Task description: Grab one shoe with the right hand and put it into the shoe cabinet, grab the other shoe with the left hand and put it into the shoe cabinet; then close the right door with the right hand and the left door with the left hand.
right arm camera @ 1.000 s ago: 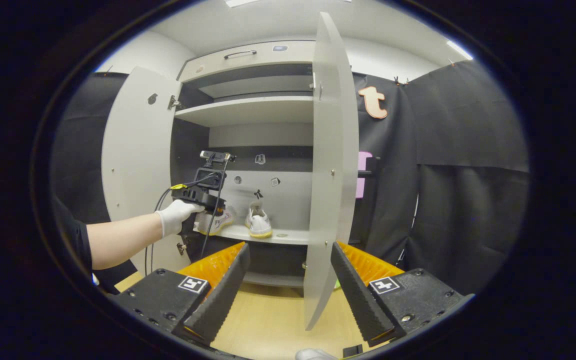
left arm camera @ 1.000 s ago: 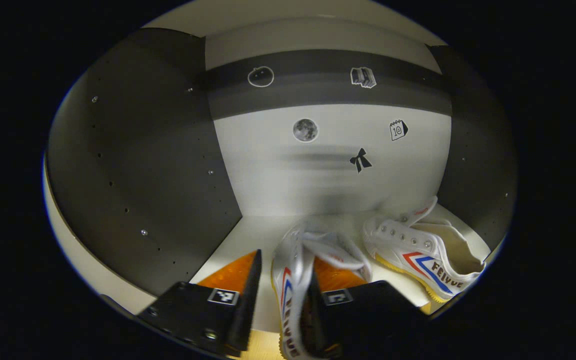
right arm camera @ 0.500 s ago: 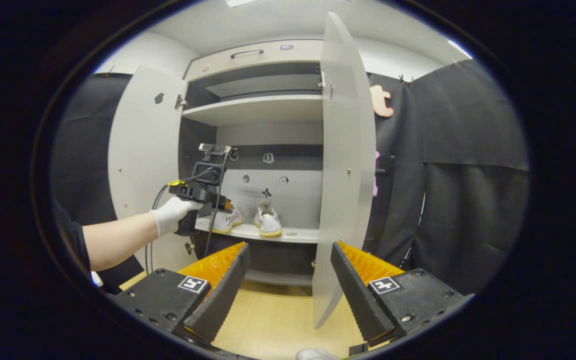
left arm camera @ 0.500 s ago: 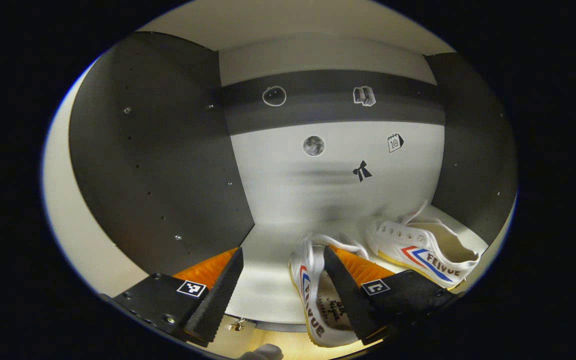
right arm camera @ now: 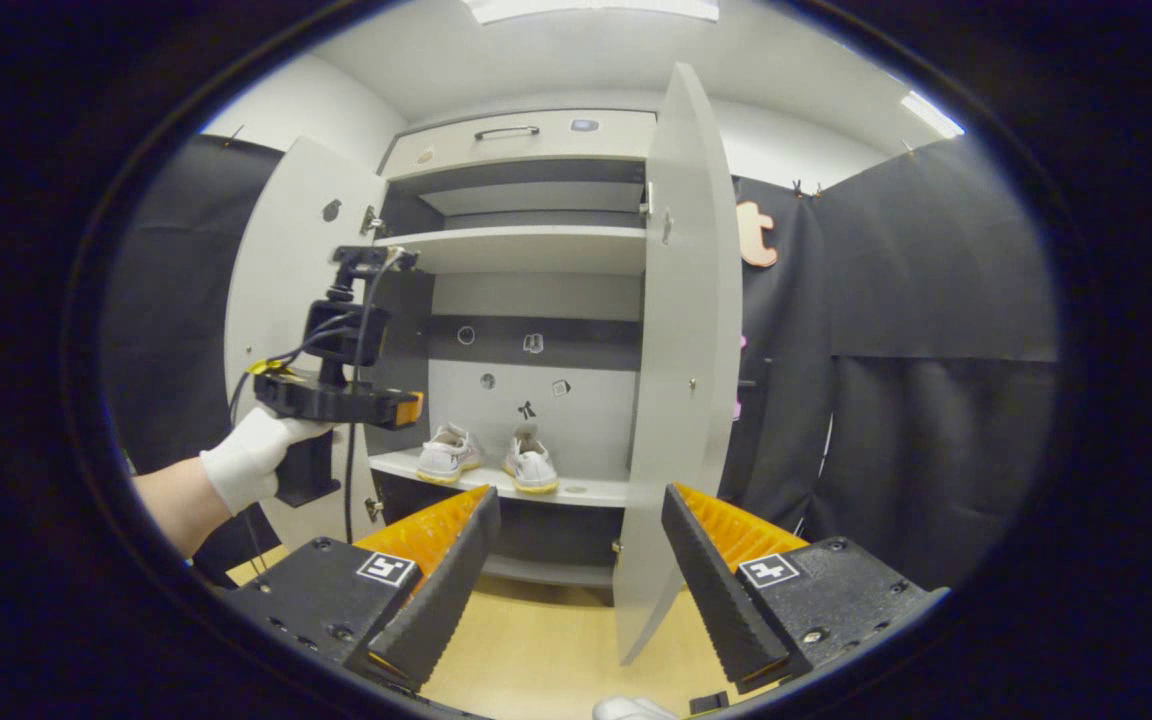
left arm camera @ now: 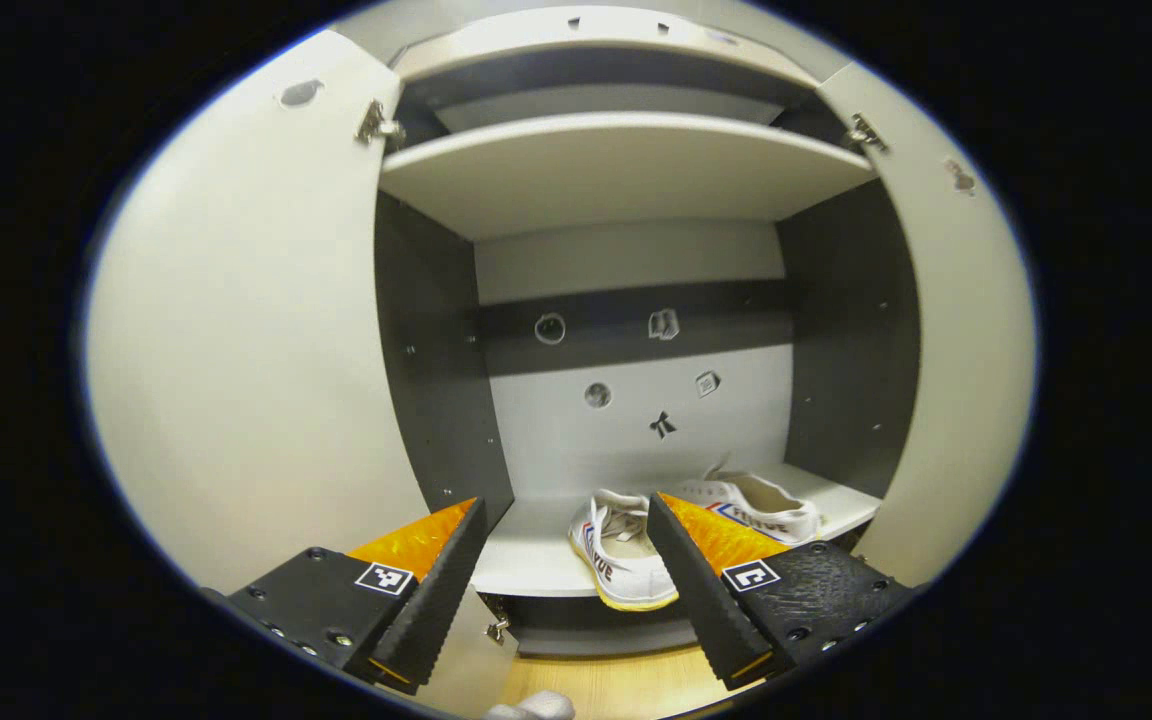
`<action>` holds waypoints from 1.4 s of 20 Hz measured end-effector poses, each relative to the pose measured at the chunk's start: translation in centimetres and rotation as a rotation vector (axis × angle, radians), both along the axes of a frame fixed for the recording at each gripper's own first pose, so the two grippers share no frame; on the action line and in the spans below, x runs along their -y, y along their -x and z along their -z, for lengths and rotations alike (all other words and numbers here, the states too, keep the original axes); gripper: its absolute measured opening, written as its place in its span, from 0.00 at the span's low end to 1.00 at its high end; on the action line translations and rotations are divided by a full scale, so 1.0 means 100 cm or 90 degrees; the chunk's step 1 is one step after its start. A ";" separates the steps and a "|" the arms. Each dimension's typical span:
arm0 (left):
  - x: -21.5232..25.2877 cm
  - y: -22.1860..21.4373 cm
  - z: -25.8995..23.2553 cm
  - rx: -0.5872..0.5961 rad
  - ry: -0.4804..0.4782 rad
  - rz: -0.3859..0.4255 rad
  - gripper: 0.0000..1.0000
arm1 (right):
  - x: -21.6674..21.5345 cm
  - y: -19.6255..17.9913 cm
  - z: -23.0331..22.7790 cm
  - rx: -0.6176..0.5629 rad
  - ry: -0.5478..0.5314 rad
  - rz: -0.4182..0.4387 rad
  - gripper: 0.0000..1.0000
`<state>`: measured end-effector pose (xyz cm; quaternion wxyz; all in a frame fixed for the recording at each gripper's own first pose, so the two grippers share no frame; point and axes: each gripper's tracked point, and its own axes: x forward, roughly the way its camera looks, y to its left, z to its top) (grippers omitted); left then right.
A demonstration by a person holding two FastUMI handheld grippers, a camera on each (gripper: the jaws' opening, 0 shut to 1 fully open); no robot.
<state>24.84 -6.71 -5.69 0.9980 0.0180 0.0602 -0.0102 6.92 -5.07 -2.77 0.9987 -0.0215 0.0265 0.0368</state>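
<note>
White shoes point(left arm camera: 626, 550) on cabinet shelf point(left arm camera: 536, 560); left gripper point(left arm camera: 561, 580) empty.

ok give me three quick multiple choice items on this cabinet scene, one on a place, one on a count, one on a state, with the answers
1. Where are the shoes?
A. on the floor
B. on a cabinet shelf
C. in the left gripper

2. How many shoes are in the cabinet?
A. one
B. two
C. three

3. How do the cabinet doors stand?
A. both open
B. both shut
C. right shut only

Answers:
1. B, both rest side by side on the shelf.
2. B, a pair shows.
3. A, the left door and the right door both swing outward.
</note>
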 end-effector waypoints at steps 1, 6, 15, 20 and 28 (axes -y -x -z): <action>0.001 0.020 -0.011 0.020 0.002 0.008 0.96 | 0.000 0.003 -0.001 0.002 0.000 0.002 1.00; -0.021 0.111 -0.037 0.070 0.044 0.008 0.96 | 0.001 0.018 -0.003 0.008 -0.007 0.023 1.00; -0.076 0.213 0.008 0.018 0.055 -0.058 0.96 | 0.051 0.030 0.006 -0.002 -0.020 0.111 1.00; -0.084 0.228 0.006 0.022 0.045 -0.076 0.96 | 0.114 0.010 0.010 -0.014 -0.034 0.181 1.00; -0.076 0.239 -0.001 0.025 0.030 -0.088 0.96 | 0.172 -0.049 0.008 -0.038 -0.066 0.210 1.00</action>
